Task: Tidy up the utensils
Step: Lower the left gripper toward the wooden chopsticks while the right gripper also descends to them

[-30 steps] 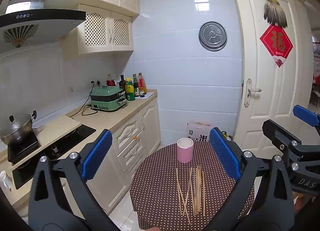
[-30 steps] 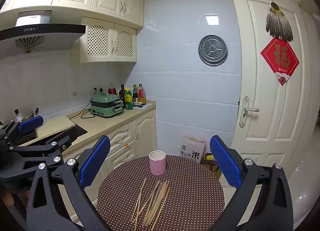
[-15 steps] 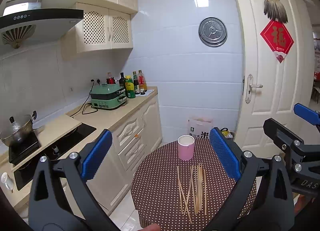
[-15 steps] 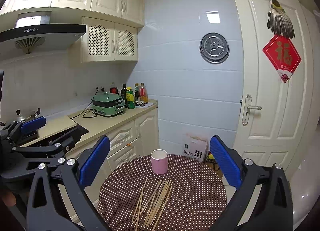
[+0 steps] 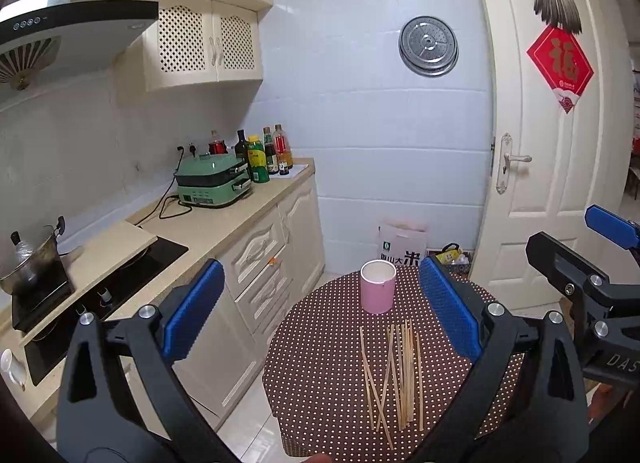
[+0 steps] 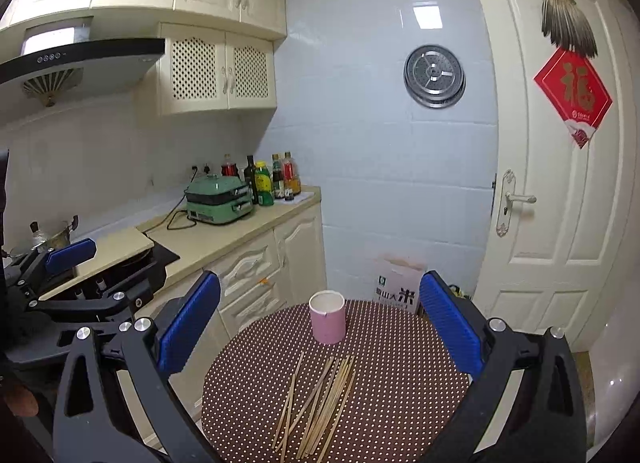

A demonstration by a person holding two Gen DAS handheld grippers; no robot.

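Several wooden chopsticks (image 5: 396,371) lie loose on a round table with a brown dotted cloth (image 5: 320,375); they also show in the right wrist view (image 6: 320,403). A pink cup (image 5: 378,291) stands upright just beyond them, also in the right wrist view (image 6: 327,322). My left gripper (image 5: 320,315) is open and empty, held well above and before the table. My right gripper (image 6: 320,327) is open and empty too. Each gripper shows at the edge of the other's view: the right one (image 5: 600,259), the left one (image 6: 80,275).
A kitchen counter (image 5: 208,231) with a green cooker (image 5: 212,183), bottles (image 5: 264,155) and a stove with a pot (image 5: 28,263) runs along the left. A white door (image 5: 540,183) is at the right. A paper bag (image 5: 402,247) stands on the floor behind the table.
Both grippers have tilted up and moved a little, so the table and cup sit lower in both views. Nothing on the table has moved.
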